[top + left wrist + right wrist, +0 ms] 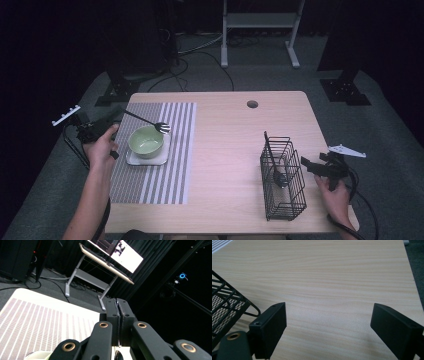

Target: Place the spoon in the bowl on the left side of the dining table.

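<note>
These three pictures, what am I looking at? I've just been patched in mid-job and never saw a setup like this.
No robot arm here: a person holds a two-jaw gripper in each hand. The high view looks down on a wooden table. The other two cameras ride on the grippers.

The left gripper is shut on a black fork, held over a green bowl that sits on a small white plate on a striped placemat. In its own view the jaws are pressed together.

The right gripper is open and holds nothing, beside a black wire basket with one utensil in it.
</note>
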Demonstrator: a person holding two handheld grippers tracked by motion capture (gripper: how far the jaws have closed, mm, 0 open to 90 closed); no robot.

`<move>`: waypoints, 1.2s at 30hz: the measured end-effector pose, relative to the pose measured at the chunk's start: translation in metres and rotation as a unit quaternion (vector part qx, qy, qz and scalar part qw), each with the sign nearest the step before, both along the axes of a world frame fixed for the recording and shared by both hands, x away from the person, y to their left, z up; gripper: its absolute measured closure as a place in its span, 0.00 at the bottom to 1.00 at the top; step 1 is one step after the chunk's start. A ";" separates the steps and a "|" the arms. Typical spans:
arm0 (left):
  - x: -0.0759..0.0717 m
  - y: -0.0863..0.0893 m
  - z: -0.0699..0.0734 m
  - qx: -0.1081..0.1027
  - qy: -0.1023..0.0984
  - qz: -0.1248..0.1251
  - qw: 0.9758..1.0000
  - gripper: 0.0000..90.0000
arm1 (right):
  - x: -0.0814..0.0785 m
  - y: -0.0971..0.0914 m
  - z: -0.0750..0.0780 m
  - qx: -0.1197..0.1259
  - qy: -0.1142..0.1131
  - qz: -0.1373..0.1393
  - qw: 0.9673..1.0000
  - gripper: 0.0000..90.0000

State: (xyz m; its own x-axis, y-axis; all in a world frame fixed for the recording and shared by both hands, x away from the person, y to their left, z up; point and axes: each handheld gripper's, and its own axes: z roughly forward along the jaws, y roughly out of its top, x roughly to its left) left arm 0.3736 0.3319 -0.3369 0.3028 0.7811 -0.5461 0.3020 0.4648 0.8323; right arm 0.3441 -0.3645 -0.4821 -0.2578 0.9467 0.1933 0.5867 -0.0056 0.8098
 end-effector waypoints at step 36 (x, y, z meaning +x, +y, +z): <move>-0.007 0.043 -0.006 -0.002 0.018 0.059 0.998 0.99 | 0.000 0.000 0.000 -0.002 0.003 0.002 1.000 0.14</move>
State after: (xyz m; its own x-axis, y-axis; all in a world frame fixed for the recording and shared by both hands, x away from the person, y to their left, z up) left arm 0.3665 0.3746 -0.3428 0.1897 0.8078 -0.5582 0.2744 0.5022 0.8201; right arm 0.3445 -0.3641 -0.4822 -0.2599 0.9466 0.1906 0.5914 0.0000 0.8064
